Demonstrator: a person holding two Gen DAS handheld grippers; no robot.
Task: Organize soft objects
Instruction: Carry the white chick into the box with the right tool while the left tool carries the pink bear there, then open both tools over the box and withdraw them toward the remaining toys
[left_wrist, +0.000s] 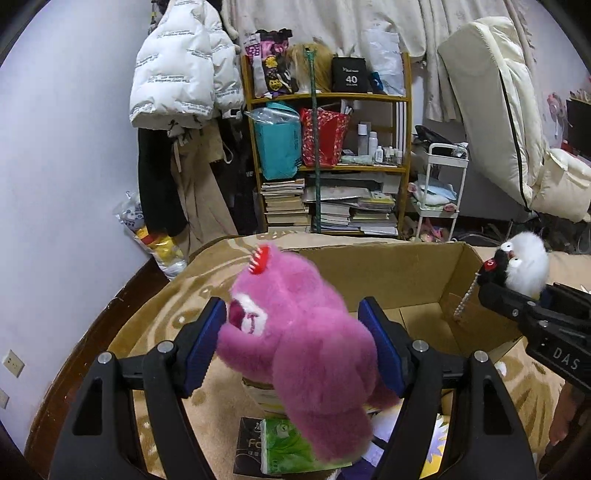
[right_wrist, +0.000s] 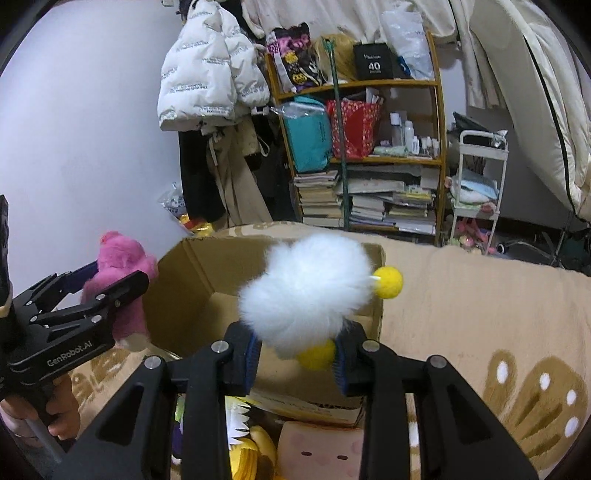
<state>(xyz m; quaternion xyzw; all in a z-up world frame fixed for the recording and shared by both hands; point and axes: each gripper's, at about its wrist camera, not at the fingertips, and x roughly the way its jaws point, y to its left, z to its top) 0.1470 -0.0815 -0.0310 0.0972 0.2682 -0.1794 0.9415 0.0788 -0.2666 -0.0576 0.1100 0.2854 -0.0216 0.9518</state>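
The left tongs (left_wrist: 291, 332) pinched a pink bear (left_wrist: 295, 339); the right tongs (right_wrist: 295, 354) pinched a white puff (right_wrist: 306, 291). Both hung by the box (right_wrist: 207, 280) ahead, so each probably needed lowering well inside before letting go.

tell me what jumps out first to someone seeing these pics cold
The pink plush bear gripped in the left claw, held up beside the open cardboard box, grabs the eye first. Next is the fluffy white plush with yellow feet, pinched in the right claw over the same box. Behind both stands a crammed wooden shelf of bags and stacked books against the far wall.
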